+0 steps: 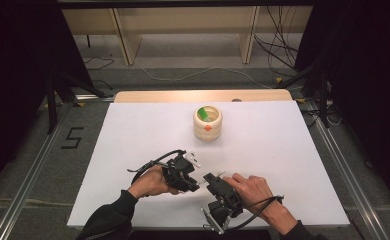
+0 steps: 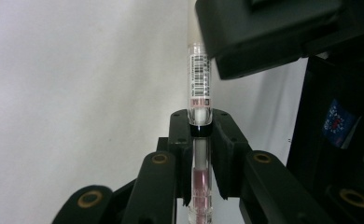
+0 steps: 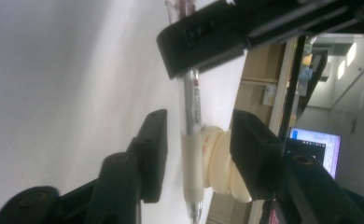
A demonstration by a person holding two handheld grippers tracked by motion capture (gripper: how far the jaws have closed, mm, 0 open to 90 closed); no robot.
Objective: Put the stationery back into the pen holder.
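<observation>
A clear pen [image 2: 199, 79] with a barcode label and a white grip sleeve lies between the jaws of my left gripper [image 2: 200, 126], which is shut on its barrel. In the high view, near the table's front edge, the left gripper [image 1: 193, 184] meets my right gripper [image 1: 209, 179] tip to tip. In the right gripper view the pen [image 3: 192, 107] runs down between the jaws of the right gripper [image 3: 203, 156]. A gap shows on each side of the white sleeve, so this gripper is open. The left gripper's jaw [image 3: 208, 39] clamps the pen above.
A cream ribbed round holder [image 1: 207, 123] stands at the middle back of the white table [image 1: 133, 150], with a green strip [image 1: 203, 113] inside it. Wooden shelving and cables lie beyond the far edge. A lit screen [image 3: 315, 149] is far off.
</observation>
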